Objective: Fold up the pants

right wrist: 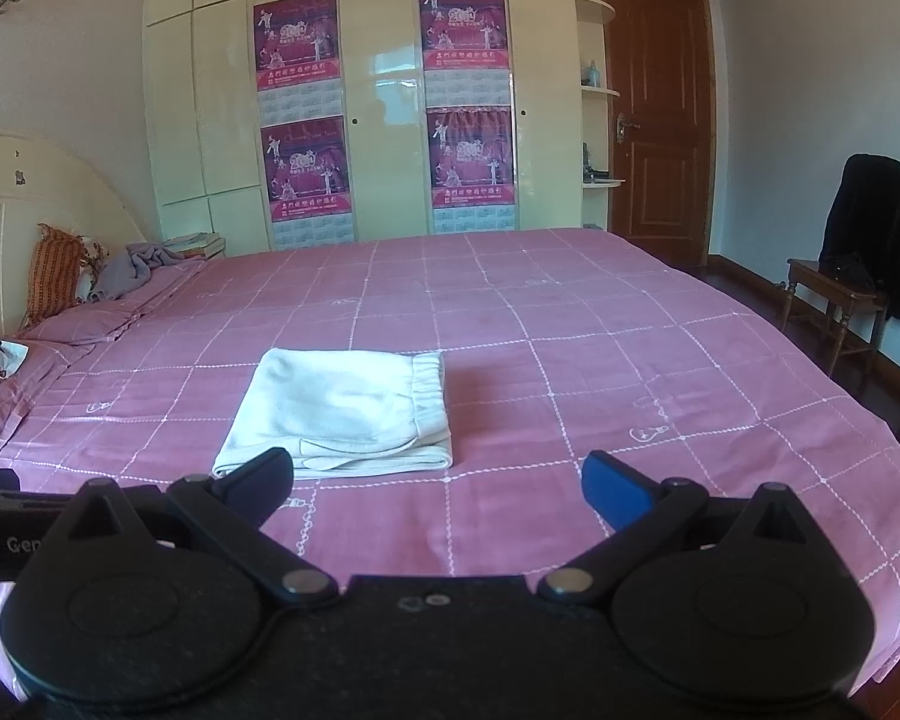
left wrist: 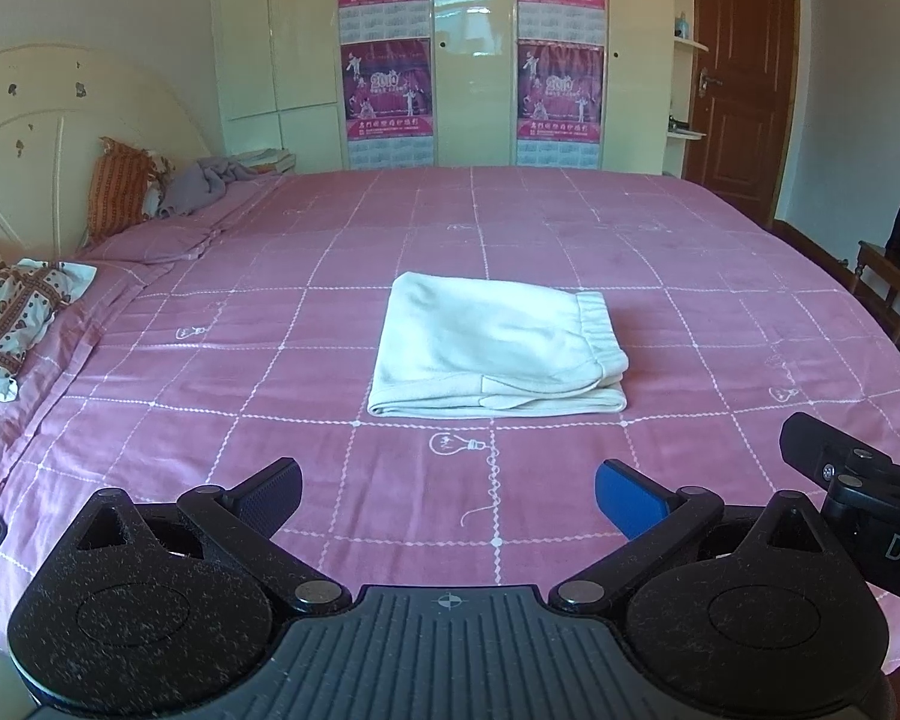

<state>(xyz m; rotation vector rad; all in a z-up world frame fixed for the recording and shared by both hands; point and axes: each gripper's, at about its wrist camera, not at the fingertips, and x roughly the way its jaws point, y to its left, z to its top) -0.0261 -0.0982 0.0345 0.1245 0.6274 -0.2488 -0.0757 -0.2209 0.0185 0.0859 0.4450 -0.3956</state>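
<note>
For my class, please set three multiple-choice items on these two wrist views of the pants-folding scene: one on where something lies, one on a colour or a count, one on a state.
1. Where do the pants lie?
A. On the pink bedsheet
B. On the wooden chair
C. Between the left gripper's fingers

2. How many calendar posters hang on the wardrobe?
A. Two
B. Four
C. Six

3. In what state are the two grippers?
A. Both shut on cloth
B. Left open, right shut
C. Both open and empty

Answers:
1. A: the cream pants rest folded on the sheet, beyond both grippers.
2. B: two posters above and two below, across two wardrobe doors.
3. C: the left gripper and the right gripper each show fingers spread wide apart with only bedsheet between.
</note>
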